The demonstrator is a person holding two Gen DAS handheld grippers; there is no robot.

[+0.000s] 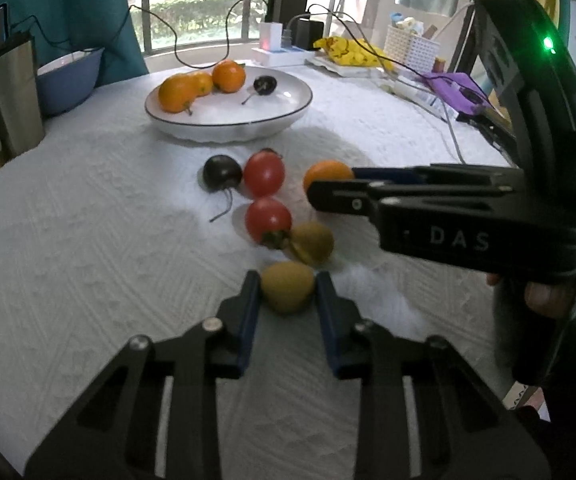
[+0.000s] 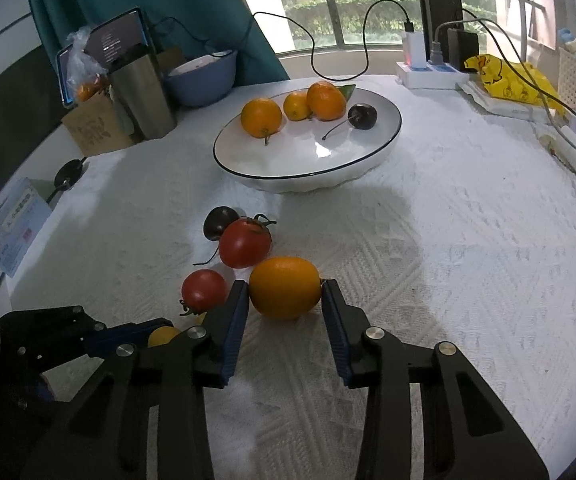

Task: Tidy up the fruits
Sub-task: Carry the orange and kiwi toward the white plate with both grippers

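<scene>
A white plate (image 1: 288, 114) at the back holds three oranges (image 1: 175, 94) and a dark cherry (image 1: 264, 85); the plate also shows in the right wrist view (image 2: 368, 160). My left gripper (image 1: 288, 286) is shut on a kiwi (image 1: 287, 286) low on the tablecloth. A second kiwi (image 1: 314, 242), two tomatoes (image 1: 264, 174) (image 1: 267, 220) and a dark cherry (image 1: 221, 173) lie loose on the cloth ahead of it. My right gripper (image 2: 284, 290) is shut on an orange (image 2: 284, 287) resting on the cloth, beside two tomatoes (image 2: 244, 243) (image 2: 203, 290).
A blue bowl (image 2: 203, 80), a steel cup (image 2: 141, 92) and a tablet (image 2: 103, 46) stand at the back left. A power strip (image 2: 432, 70), cables, a yellow bag (image 2: 512, 80) and a white basket (image 1: 410, 46) line the back right.
</scene>
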